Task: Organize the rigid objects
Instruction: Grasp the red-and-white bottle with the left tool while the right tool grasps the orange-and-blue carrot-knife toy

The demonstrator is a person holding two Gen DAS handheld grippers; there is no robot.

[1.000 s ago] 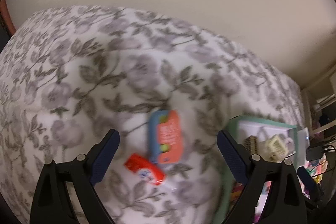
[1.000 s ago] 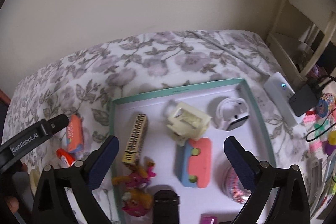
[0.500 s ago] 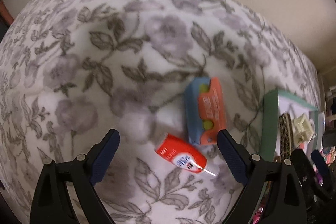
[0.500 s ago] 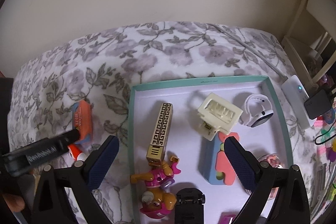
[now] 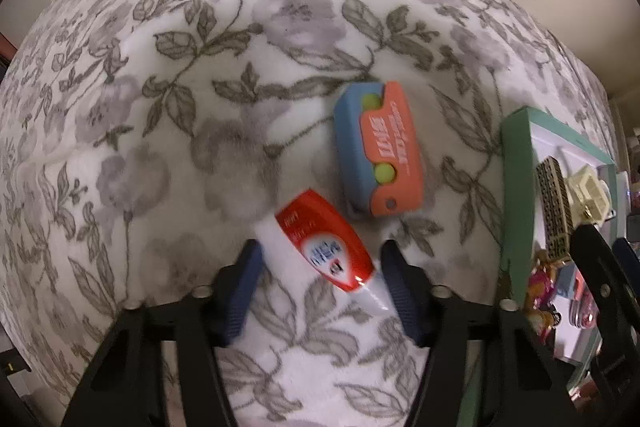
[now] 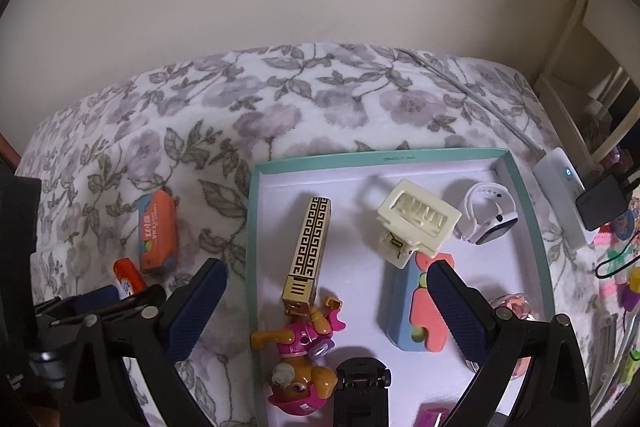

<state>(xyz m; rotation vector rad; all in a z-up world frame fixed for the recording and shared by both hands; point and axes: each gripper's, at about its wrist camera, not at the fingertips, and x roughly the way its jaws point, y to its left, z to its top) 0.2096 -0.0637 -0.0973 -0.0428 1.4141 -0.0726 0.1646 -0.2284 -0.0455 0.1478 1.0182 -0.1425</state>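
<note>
A red and white glue tube (image 5: 326, 253) lies on the floral blanket (image 5: 200, 107), between the pads of my left gripper (image 5: 318, 285), whose jaws are narrowed around it; contact is unclear. An orange and blue box (image 5: 380, 155) lies just beyond it. In the right wrist view the tube (image 6: 128, 277) and box (image 6: 157, 235) sit left of a teal-rimmed tray (image 6: 251, 247). My right gripper (image 6: 326, 307) is open and empty above the tray.
The tray holds a gold patterned bar (image 6: 308, 249), a cream clip (image 6: 416, 221), a white smartwatch (image 6: 488, 215), a second orange and blue box (image 6: 416, 305), a pink toy figure (image 6: 300, 359) and a black toy (image 6: 362, 383). A white hub (image 6: 564, 199) and cables lie right.
My left gripper has come down and forward over the glue tube and its jaws have narrowed around it. My right gripper drifted slightly over the tray, still open.
</note>
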